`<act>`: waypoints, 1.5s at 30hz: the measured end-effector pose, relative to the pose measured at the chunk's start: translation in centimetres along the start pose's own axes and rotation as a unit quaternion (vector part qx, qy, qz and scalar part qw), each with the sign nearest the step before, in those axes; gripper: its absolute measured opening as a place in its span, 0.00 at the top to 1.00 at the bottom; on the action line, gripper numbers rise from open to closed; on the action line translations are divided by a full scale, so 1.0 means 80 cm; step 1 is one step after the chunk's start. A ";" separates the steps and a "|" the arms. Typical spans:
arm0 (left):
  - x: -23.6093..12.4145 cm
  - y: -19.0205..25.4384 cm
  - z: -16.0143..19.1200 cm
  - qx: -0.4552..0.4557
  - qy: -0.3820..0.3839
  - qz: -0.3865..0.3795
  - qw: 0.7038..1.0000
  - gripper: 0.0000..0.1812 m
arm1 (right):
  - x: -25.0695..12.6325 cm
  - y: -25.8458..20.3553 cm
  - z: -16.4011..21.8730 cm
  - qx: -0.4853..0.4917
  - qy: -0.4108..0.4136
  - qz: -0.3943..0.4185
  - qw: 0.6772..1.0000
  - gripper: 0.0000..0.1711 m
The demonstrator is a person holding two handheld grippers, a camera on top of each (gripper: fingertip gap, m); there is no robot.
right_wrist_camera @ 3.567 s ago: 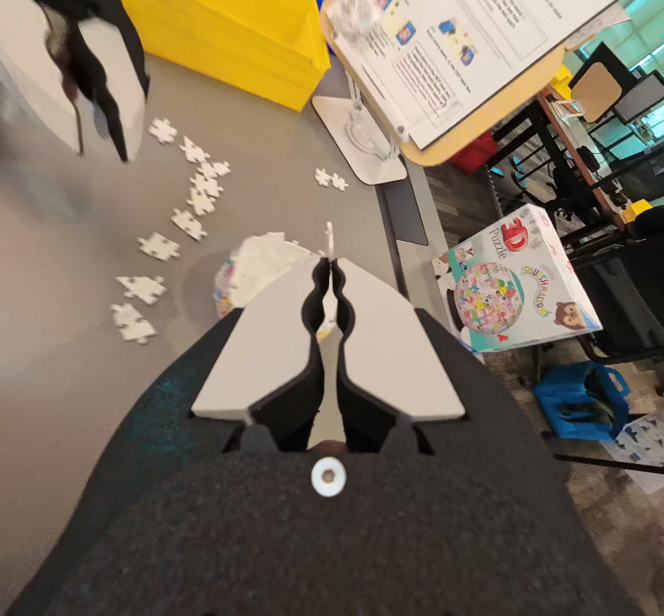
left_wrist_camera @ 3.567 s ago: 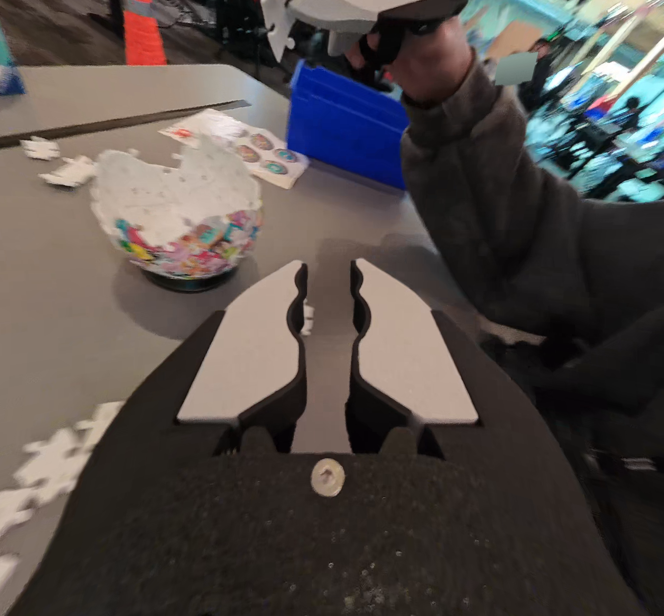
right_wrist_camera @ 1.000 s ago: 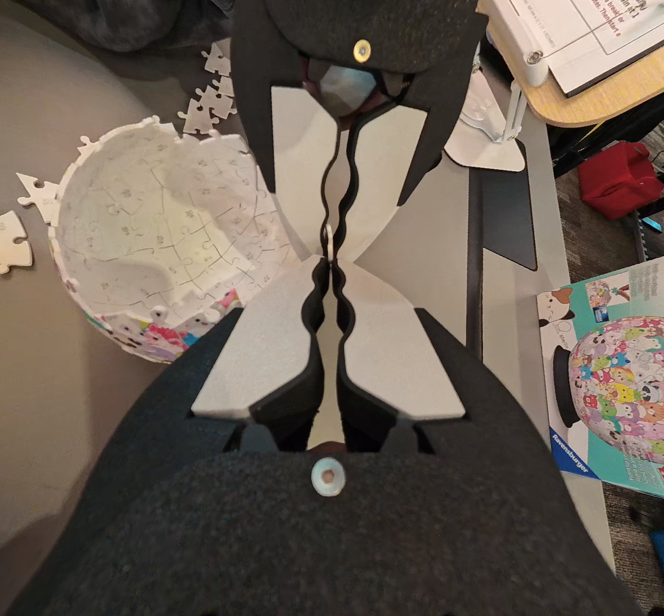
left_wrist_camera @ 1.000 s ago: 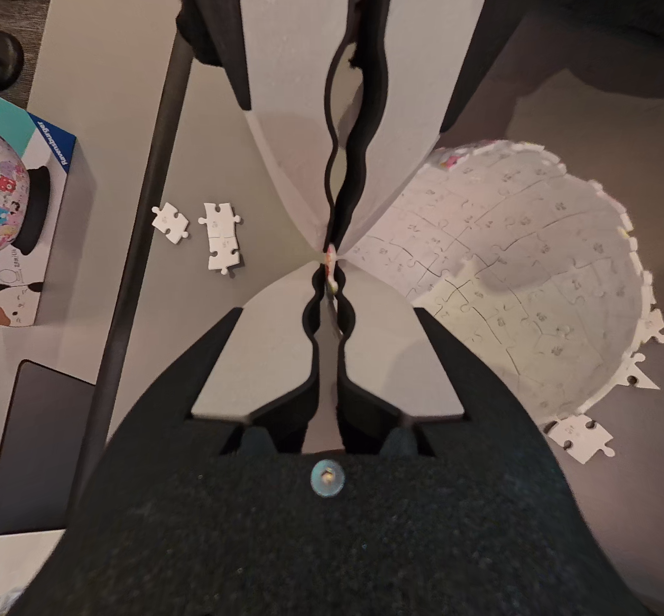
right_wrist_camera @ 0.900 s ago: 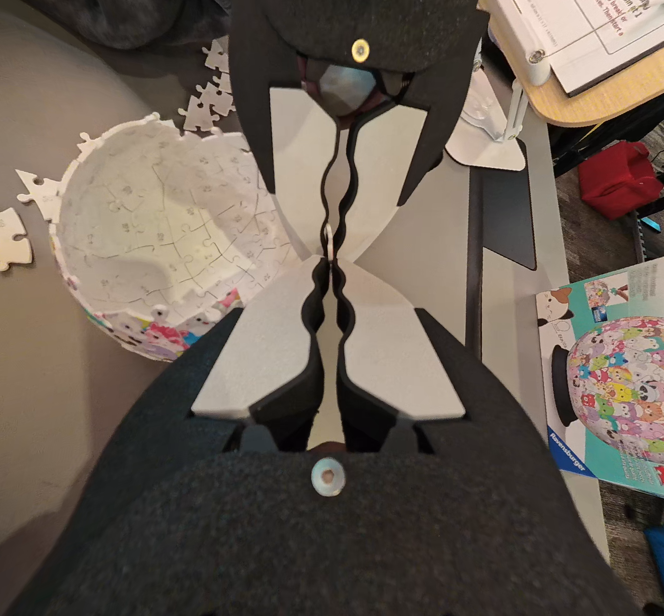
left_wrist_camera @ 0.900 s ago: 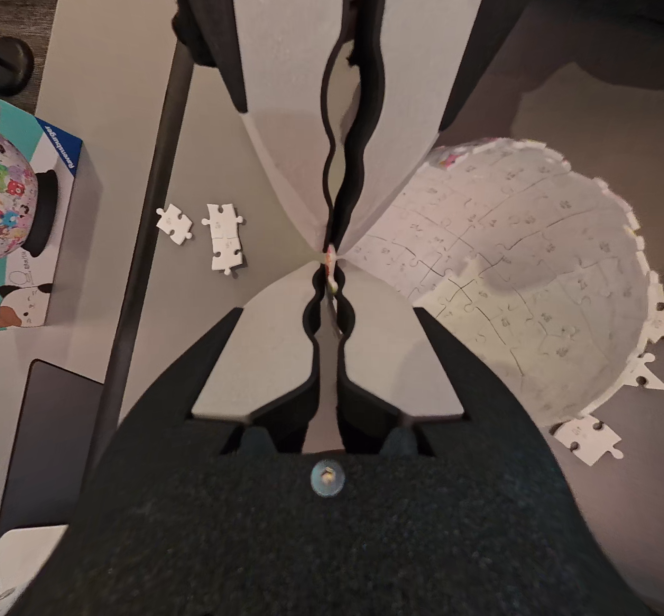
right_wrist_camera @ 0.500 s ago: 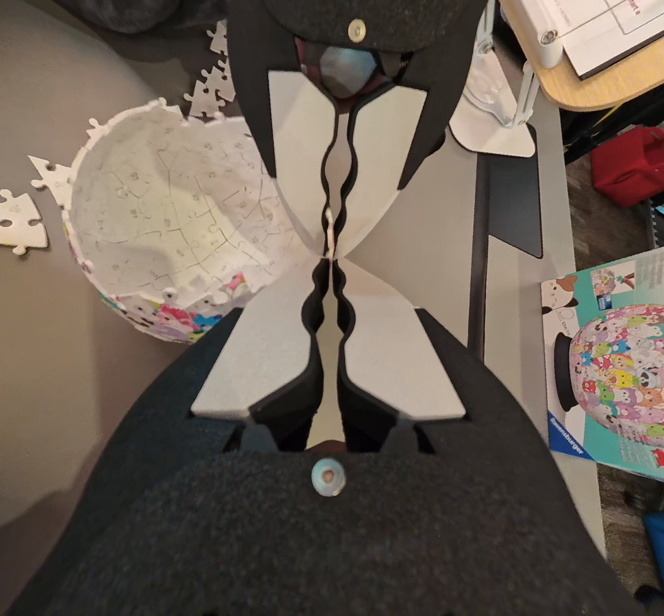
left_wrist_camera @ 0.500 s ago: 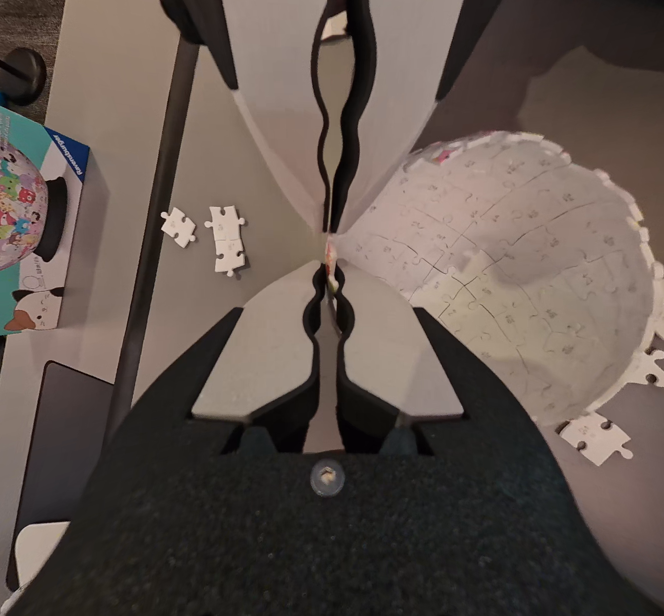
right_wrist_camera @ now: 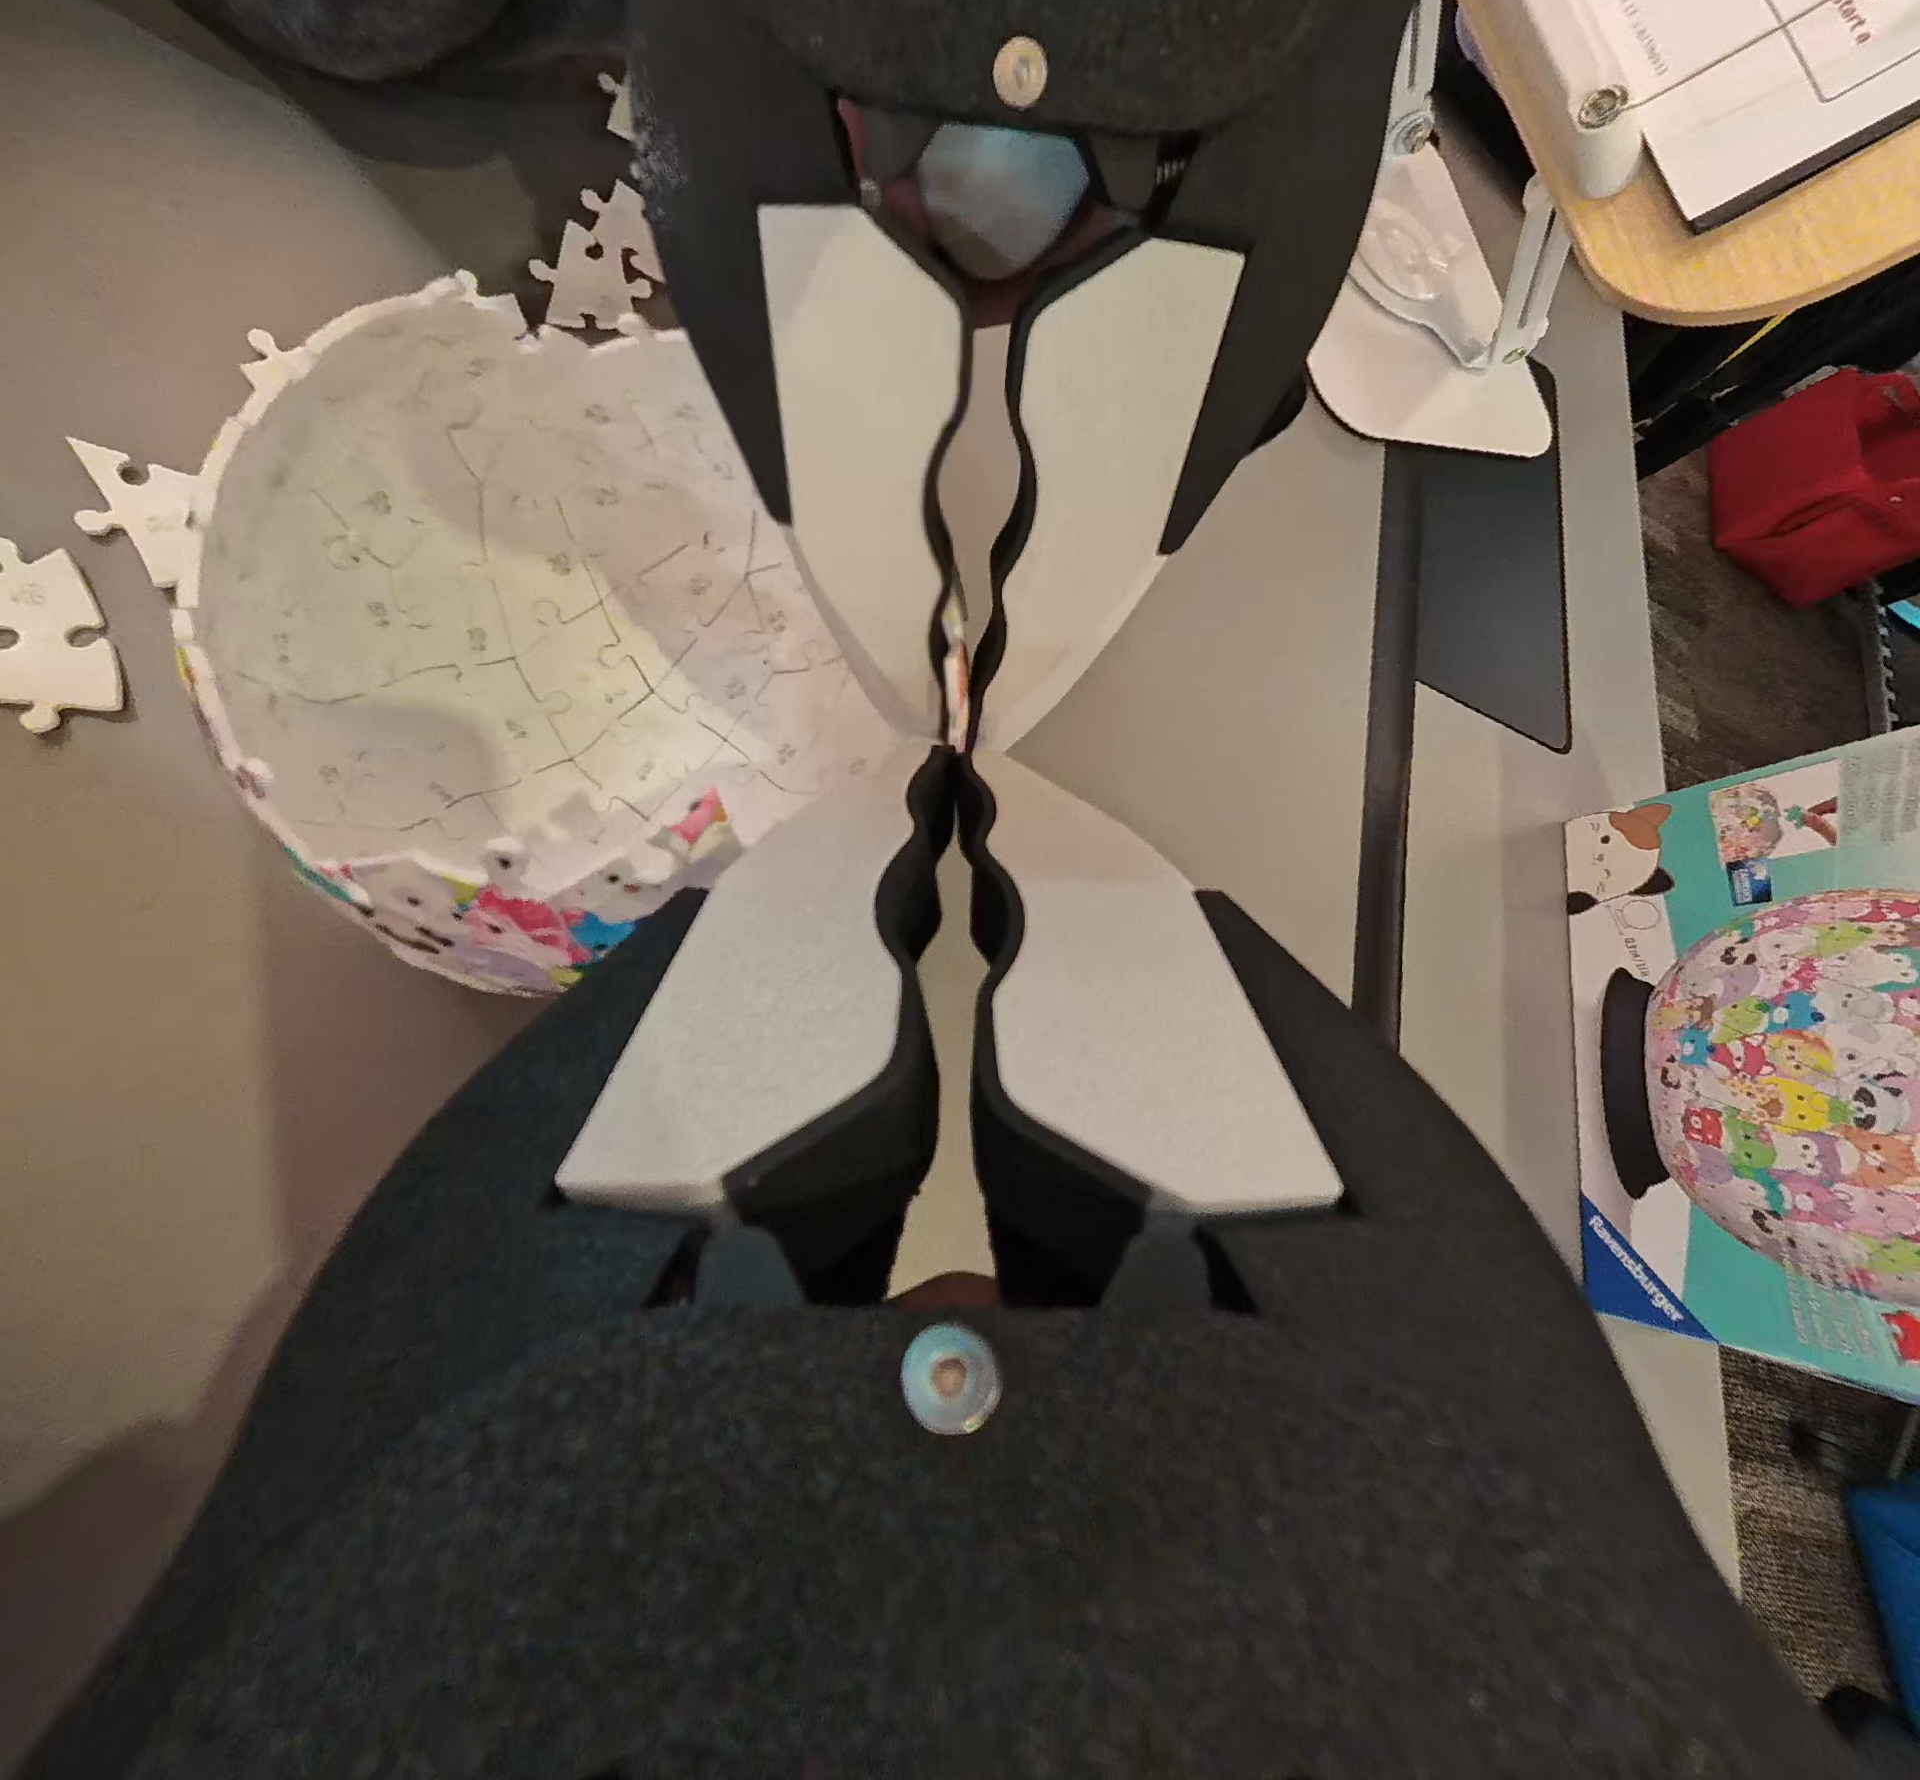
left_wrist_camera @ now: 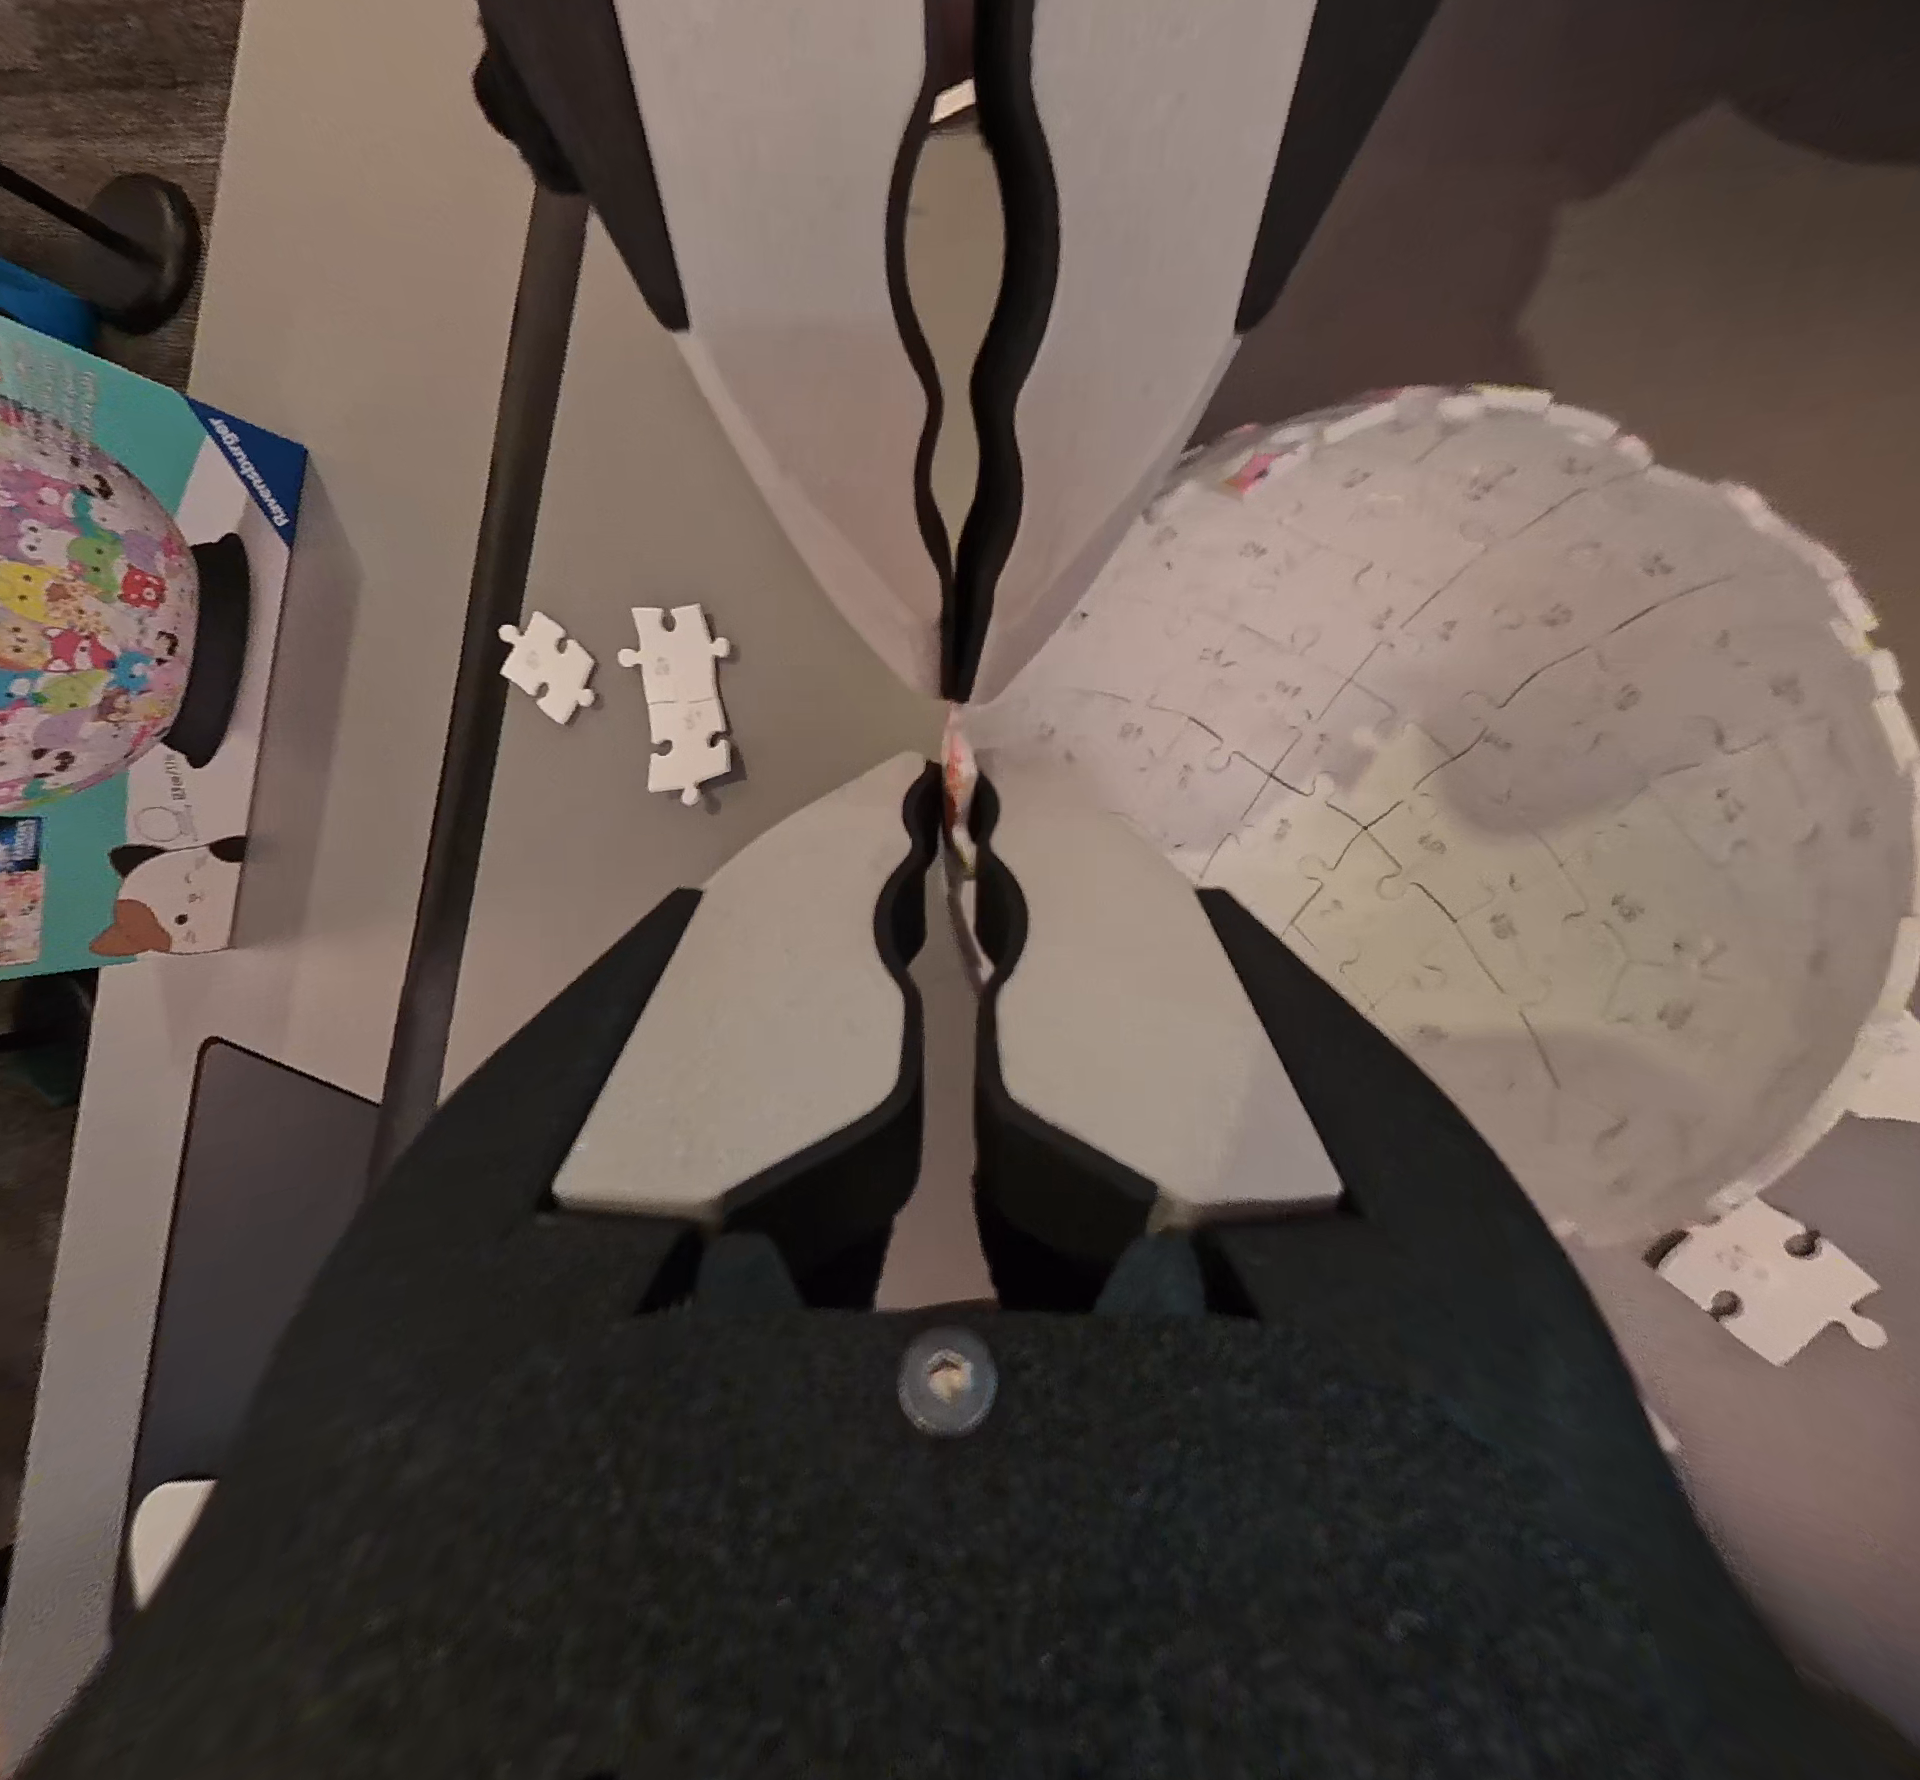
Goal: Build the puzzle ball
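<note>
Two handheld grippers meet tip to tip above a grey table (left_wrist_camera: 343, 380). In the left wrist view, the left gripper (left_wrist_camera: 954, 795) points away from the camera with its jaws pinched on a small puzzle piece (left_wrist_camera: 958, 774), seen edge-on with a pink and white edge. The right gripper (left_wrist_camera: 951, 681) comes in from the far side. Its tips are close together at the far end of the same piece, but whether they grip it or only touch it cannot be told.

The half-built puzzle ball (left_wrist_camera: 1507, 795) sits on the table just to the right of the grippers, an open white bowl of joined pieces. In the right wrist view the same ball (right_wrist_camera: 468, 650) lies to the left, showing a colourful outer surface low on its near side.

Loose white pieces (left_wrist_camera: 675, 702) lie on the table to the left of the tips, and another loose piece (left_wrist_camera: 1766, 1289) lies beside the ball's near rim. The puzzle box (left_wrist_camera: 114, 660), teal with a picture of the finished ball, rests beyond the table's left edge.
</note>
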State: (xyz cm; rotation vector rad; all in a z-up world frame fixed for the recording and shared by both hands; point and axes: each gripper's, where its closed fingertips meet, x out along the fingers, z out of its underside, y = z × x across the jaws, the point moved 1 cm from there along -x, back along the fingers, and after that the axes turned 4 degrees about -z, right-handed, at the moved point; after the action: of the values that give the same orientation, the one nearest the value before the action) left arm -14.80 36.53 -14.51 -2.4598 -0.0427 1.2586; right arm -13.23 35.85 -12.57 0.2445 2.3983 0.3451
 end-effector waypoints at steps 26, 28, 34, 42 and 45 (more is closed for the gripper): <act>-0.048 -0.019 0.004 0.009 0.000 -0.032 0.999 0.88 | -0.040 0.015 -0.010 0.013 0.014 0.041 0.999 1.00; -0.047 -0.016 0.005 0.010 -0.002 -0.024 1.000 0.88 | -0.039 0.015 -0.010 0.015 0.008 0.040 0.999 0.99; -0.040 -0.003 0.002 0.019 -0.004 -0.005 1.000 0.88 | -0.037 0.011 -0.011 0.026 -0.007 0.031 0.999 0.96; -0.017 0.006 -0.005 0.043 -0.012 -0.016 0.999 0.89 | -0.034 0.012 -0.004 0.031 -0.013 0.029 0.999 0.96; -0.008 0.005 -0.001 0.053 -0.027 -0.029 0.998 0.88 | -0.031 0.011 -0.002 0.031 -0.016 0.026 0.999 0.96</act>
State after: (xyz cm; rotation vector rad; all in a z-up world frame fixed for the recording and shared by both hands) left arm -15.15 36.04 -14.13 -2.3184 -0.0593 1.2684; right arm -11.40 36.02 -10.62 0.3386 2.3775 0.2886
